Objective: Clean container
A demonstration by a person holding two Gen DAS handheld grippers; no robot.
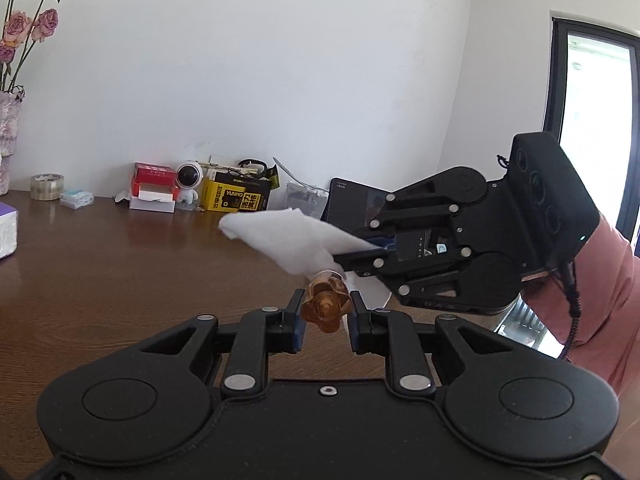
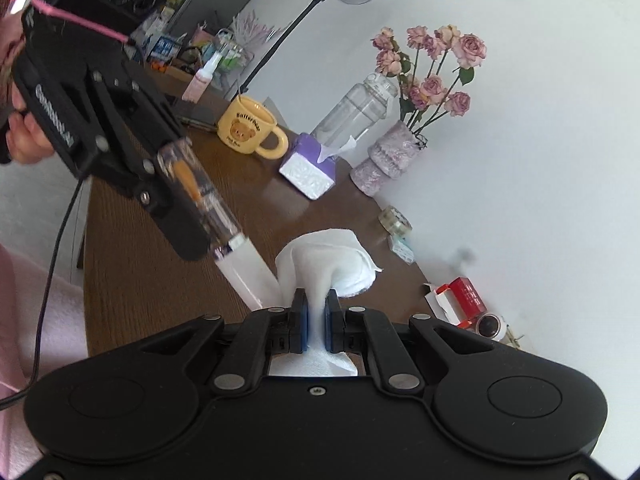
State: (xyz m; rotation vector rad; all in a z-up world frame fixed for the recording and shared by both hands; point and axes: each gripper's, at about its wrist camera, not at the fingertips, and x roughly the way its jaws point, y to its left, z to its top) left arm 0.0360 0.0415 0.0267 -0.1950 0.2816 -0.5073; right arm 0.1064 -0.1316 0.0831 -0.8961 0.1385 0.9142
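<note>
- The left claw point(image 1: 325, 309) is gripping a small clear container point(image 1: 326, 305) between its two blue-padded fingers point(image 1: 297, 322); the jaws are standing partly closed, both pads touching the container's sides.
- In the left wrist view the container is showing an amber, lobed end facing the camera. In the right wrist view the same container point(image 2: 198, 196) is appearing as a clear tube with an orange part inside and a white tapered part point(image 2: 244, 274) at its far end.
- The container is being held in the air above the brown wooden table point(image 1: 120, 264), not touching it.
- The right claw point(image 2: 316, 322) is pinching a white tissue point(image 2: 332, 260); its jaws are nearly shut, with only the tissue's thickness between the pads.
- The tissue point(image 1: 288, 240) is fanning out beyond the right claw's fingertips and is lying just beside the container's far end; whether they are touching cannot be told.
- A pink sleeve point(image 1: 608, 280) is showing behind the right claw.
- Along the table's far edge, against the white wall, are standing a yellow box point(image 1: 236, 196), a red and white box point(image 1: 154, 188), a small astronaut figure point(image 1: 189, 180) and a roll of clear tape point(image 1: 47, 187).
- Near the left end of the table are standing a yellow bear mug point(image 2: 250, 126), a purple tissue box point(image 2: 308, 168), a clear water bottle point(image 2: 356, 108) and a vase of pink roses point(image 2: 400, 148).
</note>
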